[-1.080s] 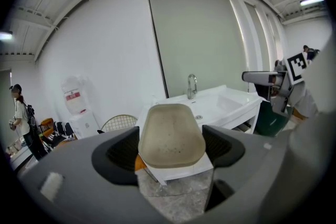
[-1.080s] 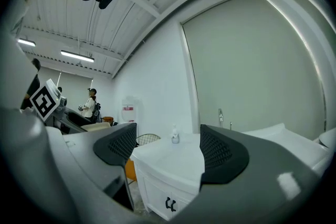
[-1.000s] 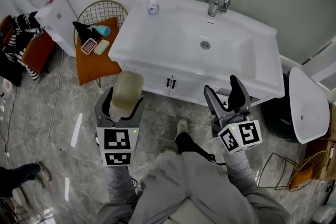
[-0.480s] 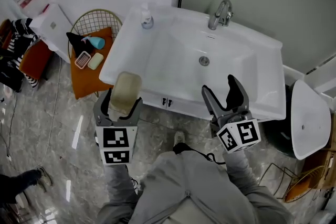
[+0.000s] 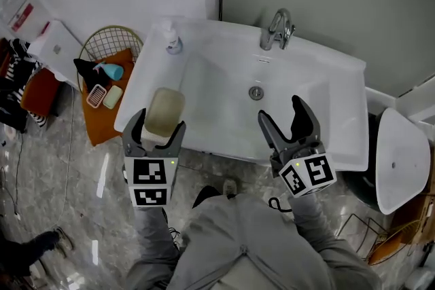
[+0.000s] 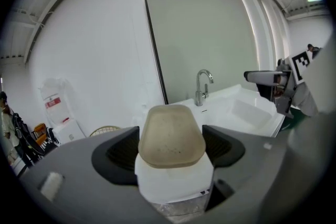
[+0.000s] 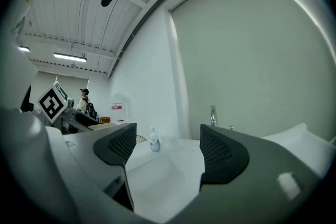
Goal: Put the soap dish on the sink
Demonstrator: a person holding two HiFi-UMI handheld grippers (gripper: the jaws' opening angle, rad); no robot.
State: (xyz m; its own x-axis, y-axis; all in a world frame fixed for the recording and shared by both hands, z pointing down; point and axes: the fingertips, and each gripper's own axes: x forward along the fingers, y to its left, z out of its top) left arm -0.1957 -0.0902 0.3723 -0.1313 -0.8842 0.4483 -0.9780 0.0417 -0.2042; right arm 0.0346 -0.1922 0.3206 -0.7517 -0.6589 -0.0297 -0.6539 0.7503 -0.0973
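Sink (image 5: pixel 319 78) nearer, left hand-held gripper (image 5: pixel 160 123) clamping soap dish (image 5: pixel 165 110), right (image 5: pixel 280 112) agape

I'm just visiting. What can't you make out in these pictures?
Underside of the soap dish: left gripper view, covered by its own top and the left gripper.
Print on the soap bottle: too small in the head view and right gripper view.
Small things on the orange seat: head view, too small to name.
Part of the sink's front rim: head view, behind the left gripper.
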